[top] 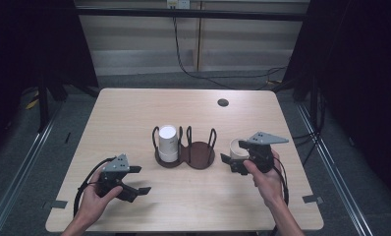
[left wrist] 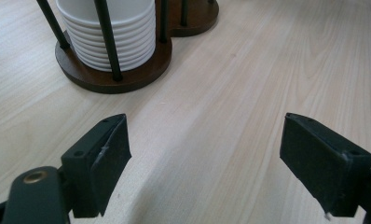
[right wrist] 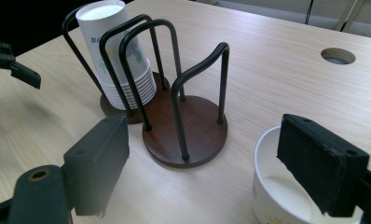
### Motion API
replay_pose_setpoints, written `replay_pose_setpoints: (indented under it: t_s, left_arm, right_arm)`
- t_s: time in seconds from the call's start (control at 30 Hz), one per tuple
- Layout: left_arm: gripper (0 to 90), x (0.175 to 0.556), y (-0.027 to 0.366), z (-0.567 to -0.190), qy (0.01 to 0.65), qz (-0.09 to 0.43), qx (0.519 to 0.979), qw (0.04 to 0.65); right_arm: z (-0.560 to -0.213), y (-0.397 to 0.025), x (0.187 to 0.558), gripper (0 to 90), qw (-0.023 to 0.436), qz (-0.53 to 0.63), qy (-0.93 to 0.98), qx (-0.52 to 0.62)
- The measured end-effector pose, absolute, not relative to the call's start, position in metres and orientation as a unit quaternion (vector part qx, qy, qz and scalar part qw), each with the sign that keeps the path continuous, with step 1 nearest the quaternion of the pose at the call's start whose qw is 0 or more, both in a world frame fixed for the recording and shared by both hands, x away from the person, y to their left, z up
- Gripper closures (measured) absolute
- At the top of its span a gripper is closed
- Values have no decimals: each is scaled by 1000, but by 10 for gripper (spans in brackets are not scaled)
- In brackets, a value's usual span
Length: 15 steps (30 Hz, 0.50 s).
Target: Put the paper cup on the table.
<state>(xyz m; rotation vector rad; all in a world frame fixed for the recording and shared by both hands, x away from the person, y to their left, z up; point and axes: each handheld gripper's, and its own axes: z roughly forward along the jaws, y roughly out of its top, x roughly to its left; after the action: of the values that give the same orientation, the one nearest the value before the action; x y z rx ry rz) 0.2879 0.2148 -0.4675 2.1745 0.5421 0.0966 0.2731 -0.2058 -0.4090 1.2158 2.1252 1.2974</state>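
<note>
One cup loose, one bay empty

You have a single paper cup (top: 237,149) standing upright on the table (top: 134,113), mouth up, just to the right of the wooden cup holder (top: 185,153). Its long axis runs vertically, and the open rim faces the ceiling. Your right gripper (top: 236,156) is at the cup with its jaws spread; in the right gripper view one jaw sits over the rim of the cup (right wrist: 286,196), but nothing is pinched yet.

In the holder, the left bay carries a stack of inverted cups (top: 168,142), bottoms up. The right bay (right wrist: 186,128) is bare. So the sorting looks, by my reading, partly done: the stack is housed, and the loose cup remains outside, not yet gripped or lifted.

Your left gripper (top: 134,181) hovers near the table's front left, jaws wide apart and holding nothing, pointed toward the stack.
</note>
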Motion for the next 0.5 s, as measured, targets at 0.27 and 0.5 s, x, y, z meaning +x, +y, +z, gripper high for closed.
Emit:
replay_pose_setpoints:
  t_s: [0.27,0.5]
  left_arm:
    - [160,287,213,-469,228,40,869,438]
    - [160,283,210,-468,228,41,866,444]
  right_arm:
    - [-421,-192,254,178,187,465,757,420]
    - [-431,-183,241,180,166,477,759,410]
